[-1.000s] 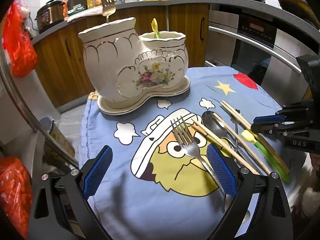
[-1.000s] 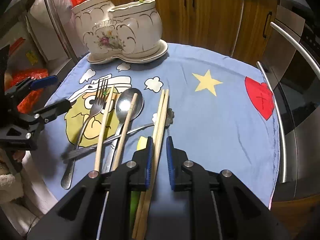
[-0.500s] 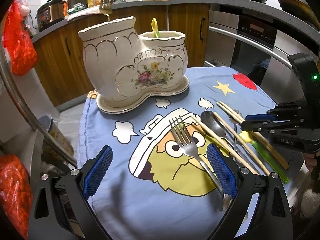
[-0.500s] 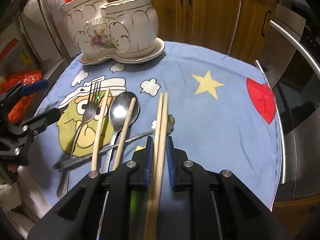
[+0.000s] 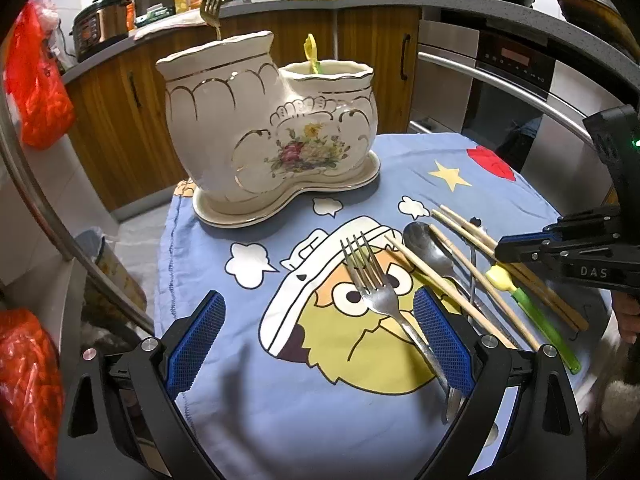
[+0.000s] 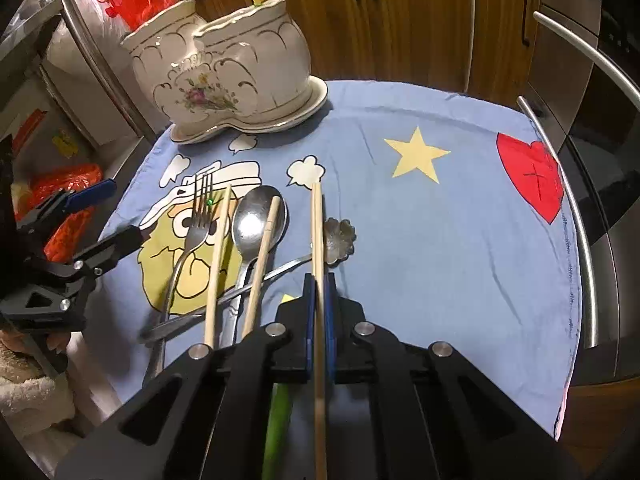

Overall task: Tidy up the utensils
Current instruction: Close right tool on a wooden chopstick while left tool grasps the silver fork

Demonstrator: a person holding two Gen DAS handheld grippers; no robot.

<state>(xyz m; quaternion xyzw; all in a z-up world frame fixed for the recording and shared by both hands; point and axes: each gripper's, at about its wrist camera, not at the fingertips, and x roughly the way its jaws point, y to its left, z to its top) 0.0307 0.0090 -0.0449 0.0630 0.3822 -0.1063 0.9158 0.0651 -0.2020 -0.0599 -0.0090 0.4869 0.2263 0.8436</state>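
A white ceramic boot-shaped utensil holder (image 5: 264,132) (image 6: 224,68) stands at the far end of a blue cartoon cloth, with a fork and a yellow-tipped utensil in it. My right gripper (image 6: 318,284) is shut on a pair of wooden chopsticks (image 6: 317,232), lifted slightly and pointing at the holder; it also shows in the left wrist view (image 5: 508,250). On the cloth lie a fork (image 5: 372,280) (image 6: 196,224), a spoon (image 6: 258,220), two more chopsticks (image 6: 218,260), a flower-ended spoon (image 6: 338,236) and a green-handled utensil (image 5: 532,308). My left gripper (image 5: 316,340) is open, the fork's handle by its right finger.
Wooden cabinets (image 5: 376,60) and an oven with a steel handle (image 5: 500,80) stand behind the table. Red bags (image 5: 36,80) hang at the left. A steel bar (image 6: 576,208) runs along the cloth's right edge.
My right gripper has closed tighter on the chopstick pair and raised it off the cloth, moving toward the holder. My left gripper has stayed open and almost still.
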